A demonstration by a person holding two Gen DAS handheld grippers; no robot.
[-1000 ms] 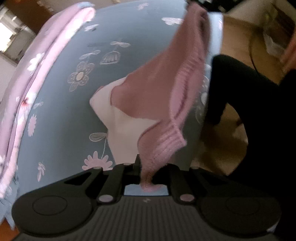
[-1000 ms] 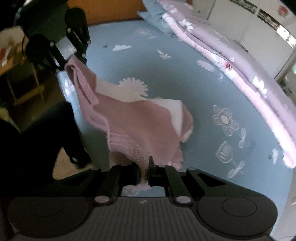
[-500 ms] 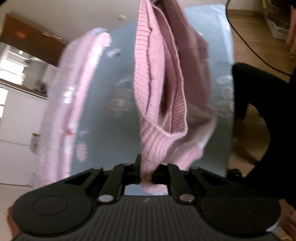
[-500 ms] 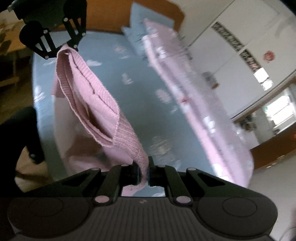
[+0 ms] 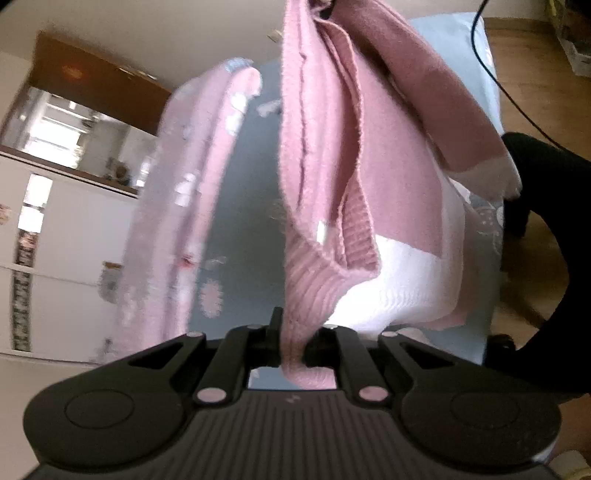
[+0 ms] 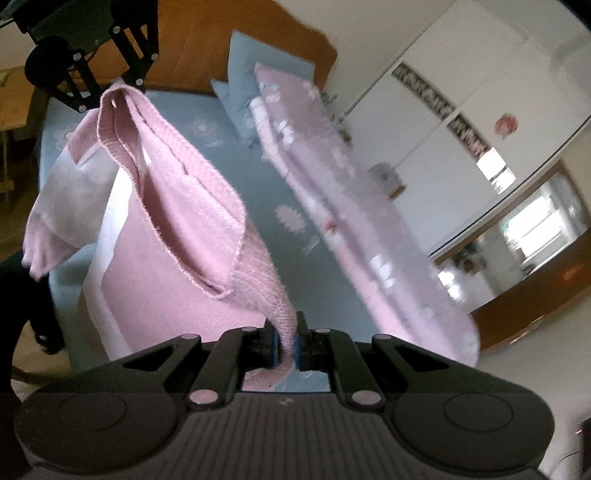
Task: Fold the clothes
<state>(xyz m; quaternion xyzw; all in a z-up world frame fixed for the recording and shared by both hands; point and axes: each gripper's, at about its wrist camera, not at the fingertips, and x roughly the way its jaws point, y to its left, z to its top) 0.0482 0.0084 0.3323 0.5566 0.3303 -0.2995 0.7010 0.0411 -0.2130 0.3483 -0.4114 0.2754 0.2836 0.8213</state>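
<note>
Left wrist view shows us one pink knitted sweater with white panels (image 5: 369,177) hanging in the air above the bed, its ribbed edge pinched between the two black fingers of the left gripper (image 5: 293,343), which we see pressed together on the knit. From the right wrist view, we count the same single sweater (image 6: 177,258) stretched between two grippers: the right gripper (image 6: 286,345) clamps one ribbed corner between its blue-padded fingers, and the left gripper (image 6: 110,92) holds the opposite end up near the top left of the frame. We see the garment sagging between the two holds, with one sleeve (image 6: 55,206) dangling at the left. Below it lies one light blue bedsheet with white flower prints (image 6: 229,177), and along its far side one long pink floral quilt (image 6: 354,206). We count one blue pillow (image 6: 251,81) against the brown wooden headboard (image 6: 236,26). A person's dark-clothed leg (image 5: 546,229) stands beside the bed.
</note>
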